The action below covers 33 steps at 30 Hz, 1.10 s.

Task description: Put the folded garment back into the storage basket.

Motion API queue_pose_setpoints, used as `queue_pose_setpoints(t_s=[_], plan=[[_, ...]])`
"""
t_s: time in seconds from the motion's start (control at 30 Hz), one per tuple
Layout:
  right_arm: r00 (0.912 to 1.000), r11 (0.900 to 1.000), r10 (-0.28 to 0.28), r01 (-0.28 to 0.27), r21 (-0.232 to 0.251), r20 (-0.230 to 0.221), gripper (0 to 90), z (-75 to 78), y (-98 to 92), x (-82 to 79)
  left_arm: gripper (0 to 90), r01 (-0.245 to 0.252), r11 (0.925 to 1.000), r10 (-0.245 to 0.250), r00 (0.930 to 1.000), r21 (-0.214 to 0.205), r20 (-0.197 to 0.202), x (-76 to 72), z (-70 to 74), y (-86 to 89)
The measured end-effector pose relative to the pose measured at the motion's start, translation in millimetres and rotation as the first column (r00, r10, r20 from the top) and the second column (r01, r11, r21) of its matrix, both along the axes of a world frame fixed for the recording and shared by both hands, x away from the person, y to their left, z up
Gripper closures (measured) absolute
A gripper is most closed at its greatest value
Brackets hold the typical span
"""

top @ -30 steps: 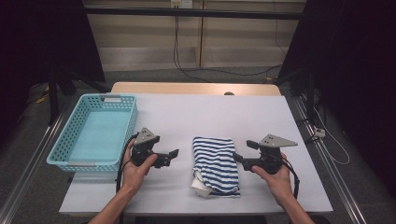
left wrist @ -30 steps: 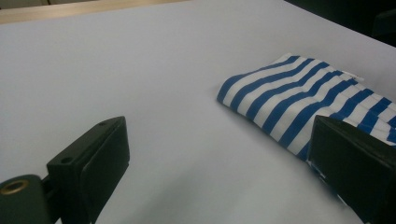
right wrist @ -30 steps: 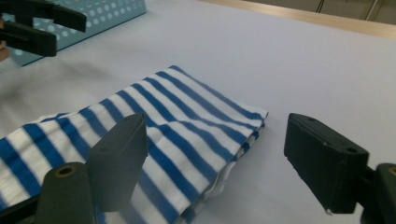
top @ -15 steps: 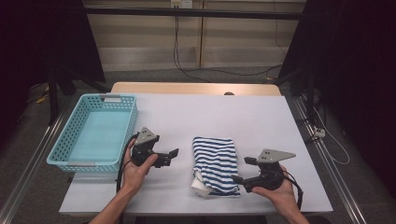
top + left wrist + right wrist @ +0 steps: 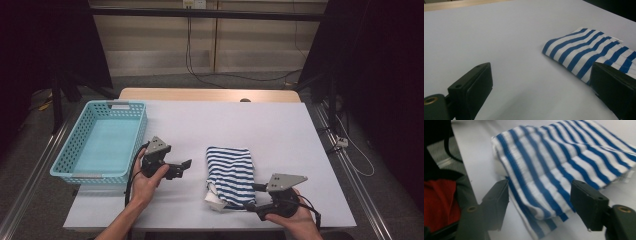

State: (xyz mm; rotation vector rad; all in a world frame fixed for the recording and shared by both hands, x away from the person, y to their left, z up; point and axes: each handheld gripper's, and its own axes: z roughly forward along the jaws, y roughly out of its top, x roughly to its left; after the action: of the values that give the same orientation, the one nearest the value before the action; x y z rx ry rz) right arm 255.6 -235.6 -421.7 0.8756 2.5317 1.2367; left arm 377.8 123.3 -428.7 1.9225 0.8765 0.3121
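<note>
While your right gripper point(image 5: 254, 196) sits at the near corner of the folded blue-and-white striped cloth point(image 5: 230, 170), its jaws have just been closing and straddle that corner without pinching it. Cloth: flat on the white table point(image 5: 280, 130), right of the turquoise basket point(image 5: 100, 145). Your left gripper point(image 5: 181, 169): between basket and cloth, jaws apart, empty.

The right gripper point(image 5: 253, 196) has been brought from beside the striped cloth point(image 5: 231, 171) to its near corner; its jaws have just been closing, and the folded corner now lies between the fingers point(image 5: 496, 200), not yet pressed by them
</note>
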Motion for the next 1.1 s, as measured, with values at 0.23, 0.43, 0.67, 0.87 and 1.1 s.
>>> queue_pose_setpoints(t_s=[0.23, 0.43, 0.67, 0.87, 1.1], plan=[[0.9967, 0.9958, 0.082, -0.081, -0.042, 0.001, 40.9, -14.3, 10.6, -0.5, 4.9, -0.001, 1.0000, 0.001, 1.0000, 0.008, -0.004, 0.6, -1.0, -0.4], [0.9963, 0.9878, 0.085, -0.086, -0.130, -0.014, 45.6, -22.6, 10.6, 1.6, 4.9, 0.016, 0.9997, -0.016, 0.9998, 0.018, -0.012, 0.8, -5.2, -6.0], [0.9950, 0.9811, 0.100, -0.099, -0.166, -0.001, 46.7, -25.7, 10.1, 0.1, 4.9, 0.031, 0.9989, -0.031, 0.9994, 0.034, -0.018, 0.9, -6.4, -7.8], [0.9944, 0.9785, 0.106, -0.103, -0.179, 0.007, 56.1, -24.3, 8.3, 0.1, 4.9, 0.019, 0.9995, -0.018, 0.9997, 0.025, -0.014, 1.4, -6.4, -6.4], [0.9902, 0.9701, 0.117, -0.098, -0.222, 0.076, 64.1, -23.6, 6.7, -2.6, 4.9, 0.019, 0.9994, -0.018, 0.9997, 0.029, -0.016, 2.4, -6.8, -6.5]])
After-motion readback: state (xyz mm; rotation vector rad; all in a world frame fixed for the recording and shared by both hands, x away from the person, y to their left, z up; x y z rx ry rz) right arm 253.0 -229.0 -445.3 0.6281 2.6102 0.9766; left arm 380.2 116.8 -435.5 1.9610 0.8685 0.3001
